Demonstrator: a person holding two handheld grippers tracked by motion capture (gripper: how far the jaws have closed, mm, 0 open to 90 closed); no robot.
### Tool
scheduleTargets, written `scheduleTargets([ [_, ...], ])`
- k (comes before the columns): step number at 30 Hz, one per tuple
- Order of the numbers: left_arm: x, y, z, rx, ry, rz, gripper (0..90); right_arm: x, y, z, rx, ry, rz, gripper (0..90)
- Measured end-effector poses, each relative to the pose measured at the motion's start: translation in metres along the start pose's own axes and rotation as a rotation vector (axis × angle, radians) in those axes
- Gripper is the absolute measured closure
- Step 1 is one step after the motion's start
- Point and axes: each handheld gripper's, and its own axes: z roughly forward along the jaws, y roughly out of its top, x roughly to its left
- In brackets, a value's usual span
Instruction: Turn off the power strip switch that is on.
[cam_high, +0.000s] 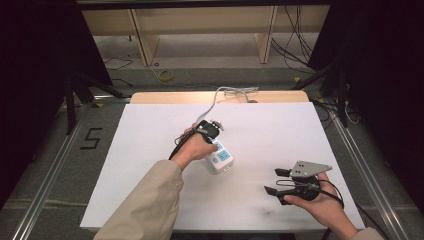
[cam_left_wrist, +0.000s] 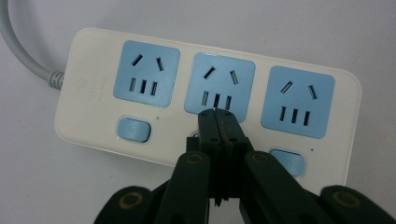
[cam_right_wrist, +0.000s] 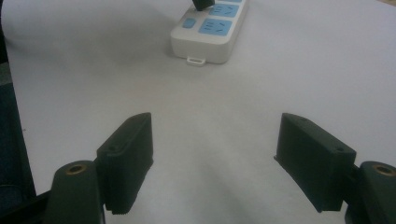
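Left gripper (cam_left_wrist: 217, 116), jaws together, is pressing the power strip (cam_left_wrist: 93, 84), likely rigid and light; right gripper (cam_right_wrist: 215, 144) at four o'clock is waiting wide apart.

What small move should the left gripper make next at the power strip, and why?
Probably a short press straight down. The left gripper is shut, its tips over the power strip just below the middle socket, where the middle switch should lie, hidden. The right gripper waits open, well clear.

Glossy white plastic power strip (cam_left_wrist: 93, 93), matt black plastic claw (cam_right_wrist: 217, 163), smooth white tabletop (cam_high: 150, 150)
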Motion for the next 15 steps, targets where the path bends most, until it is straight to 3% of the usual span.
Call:
scheduleTargets([
  [15,-0.0013,0.0013,0.0004,0.004,0.009,-0.001,90.0,0.0000,-0.0001,0.0003,0.001,0.001,-0.002,27.7],
])
